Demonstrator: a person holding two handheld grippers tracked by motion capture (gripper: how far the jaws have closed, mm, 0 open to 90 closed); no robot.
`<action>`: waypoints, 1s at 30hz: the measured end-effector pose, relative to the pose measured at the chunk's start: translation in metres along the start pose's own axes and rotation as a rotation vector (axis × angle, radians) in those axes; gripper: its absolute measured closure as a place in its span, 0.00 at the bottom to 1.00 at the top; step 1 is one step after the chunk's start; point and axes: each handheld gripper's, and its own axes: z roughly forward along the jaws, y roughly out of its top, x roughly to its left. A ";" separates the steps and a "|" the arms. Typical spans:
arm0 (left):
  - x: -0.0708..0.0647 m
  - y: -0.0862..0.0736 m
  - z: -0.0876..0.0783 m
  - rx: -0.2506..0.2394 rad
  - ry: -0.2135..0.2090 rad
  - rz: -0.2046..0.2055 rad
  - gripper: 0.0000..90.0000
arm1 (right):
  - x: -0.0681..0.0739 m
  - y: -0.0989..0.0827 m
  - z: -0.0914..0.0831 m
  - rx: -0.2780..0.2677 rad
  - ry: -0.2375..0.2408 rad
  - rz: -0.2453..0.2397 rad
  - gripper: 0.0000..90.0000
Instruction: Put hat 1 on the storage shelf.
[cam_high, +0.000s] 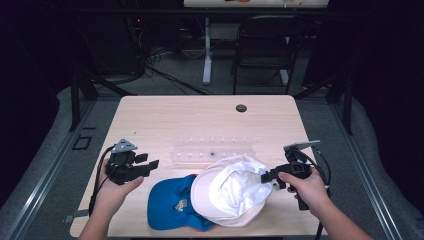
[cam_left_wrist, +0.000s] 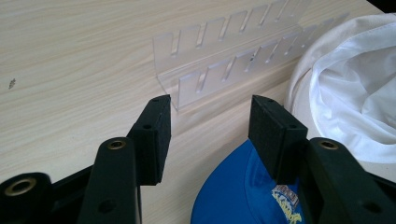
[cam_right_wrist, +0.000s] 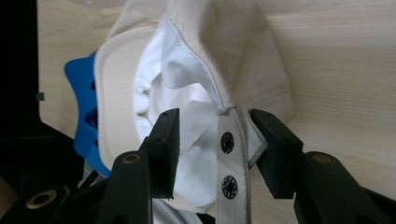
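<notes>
Between right gripper (cam_right_wrist: 215, 154) fingers — cap strap (cam_right_wrist: 231, 158).

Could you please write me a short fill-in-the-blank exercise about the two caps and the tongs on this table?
1. The white cap lies upside down, partly on top of the ____ cap.
2. The right tongs straddle the white cap's rear ____ with two snaps.
3. The left tongs stand ____, with nothing between them.
4. Beyond the caps stands a clear ____ rack with slots.

Missing words: blue; strap; open; plastic
</notes>
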 end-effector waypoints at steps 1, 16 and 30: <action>0.000 0.000 0.000 0.002 -0.001 0.001 0.55 | 0.004 0.000 -0.001 -0.006 0.006 0.005 0.63; -0.006 -0.002 0.007 0.011 -0.007 0.028 0.56 | 0.039 0.009 0.005 0.065 -0.170 -0.053 0.89; -0.004 -0.006 0.012 0.032 0.000 0.037 0.58 | 0.108 0.023 -0.024 0.075 -0.313 -0.161 0.89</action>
